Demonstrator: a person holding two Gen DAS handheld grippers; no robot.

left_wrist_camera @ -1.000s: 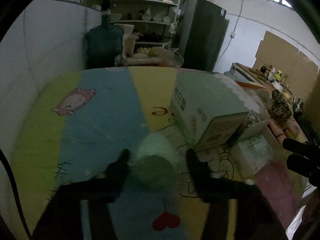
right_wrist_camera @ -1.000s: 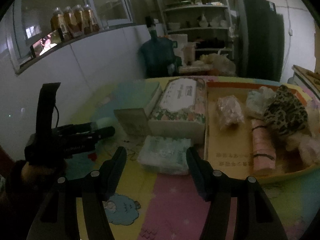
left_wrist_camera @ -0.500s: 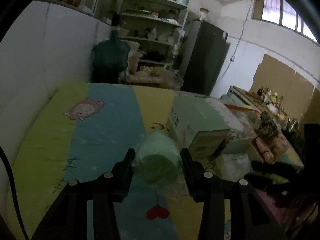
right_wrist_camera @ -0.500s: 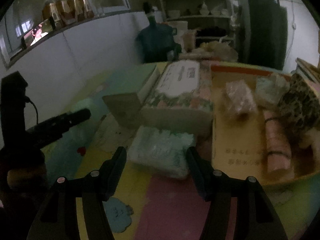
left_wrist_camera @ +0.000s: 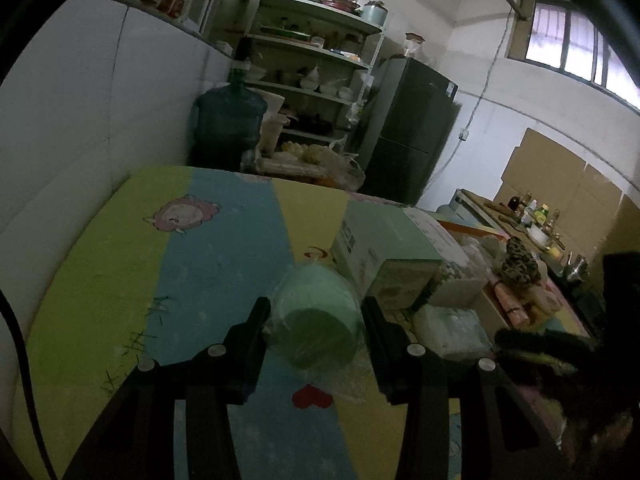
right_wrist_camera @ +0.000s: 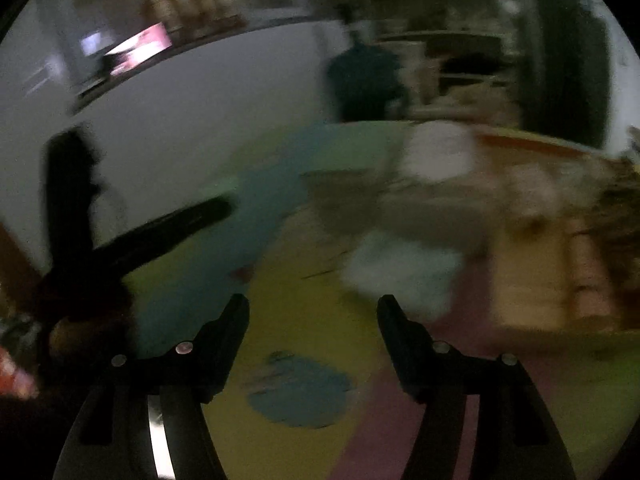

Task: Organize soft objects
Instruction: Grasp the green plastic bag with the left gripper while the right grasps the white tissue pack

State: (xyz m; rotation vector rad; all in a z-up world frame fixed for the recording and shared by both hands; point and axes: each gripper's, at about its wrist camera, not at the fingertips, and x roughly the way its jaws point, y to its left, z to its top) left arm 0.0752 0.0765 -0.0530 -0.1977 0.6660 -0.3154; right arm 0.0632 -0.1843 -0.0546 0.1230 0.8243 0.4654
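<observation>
A green roll [left_wrist_camera: 316, 316] in clear wrapping was gripped between the jaws of the left gripper [left_wrist_camera: 316, 318] and appeared to be held just above the coloured mat [left_wrist_camera: 208, 264], so the carrying step seemed to be in hand. Next, the roll would probably need to be brought across to the cardboard tray [left_wrist_camera: 486, 310], where a leopard-print cloth [left_wrist_camera: 518, 266] and other soft things were already gathered, and released there without the boxes [left_wrist_camera: 384, 252] being knocked. The roll looked squat, pale green and loosely bagged. The right gripper [right_wrist_camera: 312, 320] was empty, its jaws opening near a white packet [right_wrist_camera: 396, 276], though that view was blurred.
</observation>
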